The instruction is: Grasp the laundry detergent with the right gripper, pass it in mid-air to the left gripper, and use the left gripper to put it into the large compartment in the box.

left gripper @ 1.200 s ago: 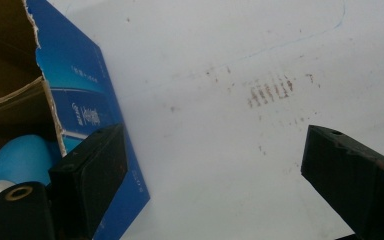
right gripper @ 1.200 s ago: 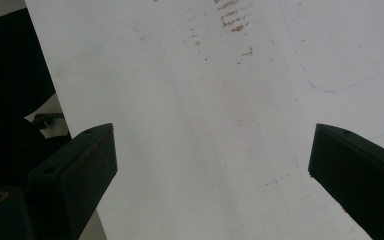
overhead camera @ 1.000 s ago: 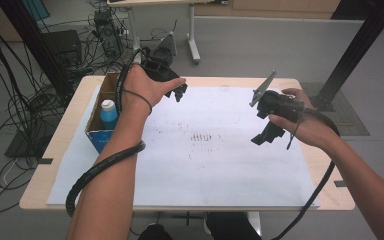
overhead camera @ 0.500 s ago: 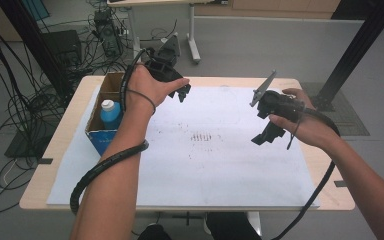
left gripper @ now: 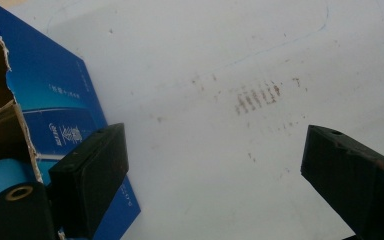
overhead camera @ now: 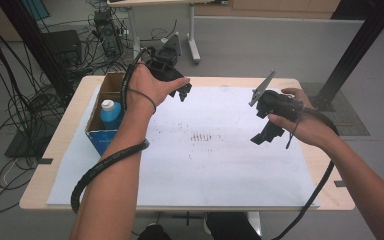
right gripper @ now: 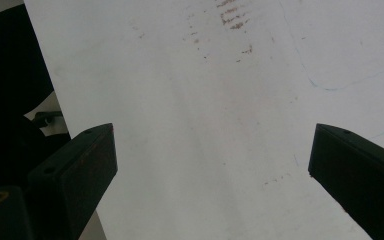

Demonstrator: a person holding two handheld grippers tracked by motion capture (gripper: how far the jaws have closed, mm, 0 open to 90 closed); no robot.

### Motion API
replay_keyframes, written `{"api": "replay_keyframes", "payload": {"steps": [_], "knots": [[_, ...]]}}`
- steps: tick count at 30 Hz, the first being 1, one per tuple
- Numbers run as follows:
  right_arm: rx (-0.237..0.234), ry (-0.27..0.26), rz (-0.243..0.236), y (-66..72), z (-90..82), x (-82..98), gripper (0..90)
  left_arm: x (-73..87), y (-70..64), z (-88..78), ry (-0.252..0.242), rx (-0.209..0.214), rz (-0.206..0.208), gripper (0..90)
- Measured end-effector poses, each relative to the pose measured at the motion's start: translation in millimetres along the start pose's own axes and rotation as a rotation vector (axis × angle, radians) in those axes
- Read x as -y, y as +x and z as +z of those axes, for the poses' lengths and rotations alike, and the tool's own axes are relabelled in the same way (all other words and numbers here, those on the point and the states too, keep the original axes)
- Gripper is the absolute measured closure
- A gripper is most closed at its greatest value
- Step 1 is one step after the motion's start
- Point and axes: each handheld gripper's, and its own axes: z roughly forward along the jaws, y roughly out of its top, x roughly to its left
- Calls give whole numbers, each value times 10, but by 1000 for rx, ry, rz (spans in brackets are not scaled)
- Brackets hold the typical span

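While your left claw [overhead camera: 184, 93] hangs in the air with its jaws spread and nothing between them, it sits closest to the cardboard box [overhead camera: 106, 95] at the left of the counter [overhead camera: 45, 170]. In the left gripper view, one jaw overlaps the blue printed side of that box [left gripper: 55, 100], and the rounded blue shoulder of the bottle [left gripper: 5, 175] inside shows past the torn cardboard edge. Seen from the high view, the bottle [overhead camera: 111, 113], blue with a white cap, stands upright in the near end of the box, just below and to the left of your left hand [overhead camera: 150, 85].

Your right claw [overhead camera: 266, 135] is likewise wide apart and empty, held above the right half of the white paper sheet [overhead camera: 220, 170], well apart from the box. In the right gripper view its jaws frame bare paper with faint brownish smudges [right gripper: 232, 17]. The same patch of smudges [overhead camera: 205, 136] lies near the middle of the sheet between your two hands.

As far as the work goes, I judge it has barely begun: the bottle is untouched in its box and nothing stands on the sheet. What remains looks like all of it, namely bringing the left claw down over the bottle, closing on it and lifting it clear of the cardboard.
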Motion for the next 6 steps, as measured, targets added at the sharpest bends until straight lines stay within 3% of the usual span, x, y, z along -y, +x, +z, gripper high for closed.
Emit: {"api": "replay_keyframes", "payload": {"steps": [6], "knots": [[-2, -3, -6, -6, 11, 5, 52, -6, -22, 20, -12, 1, 9, 121]]}}
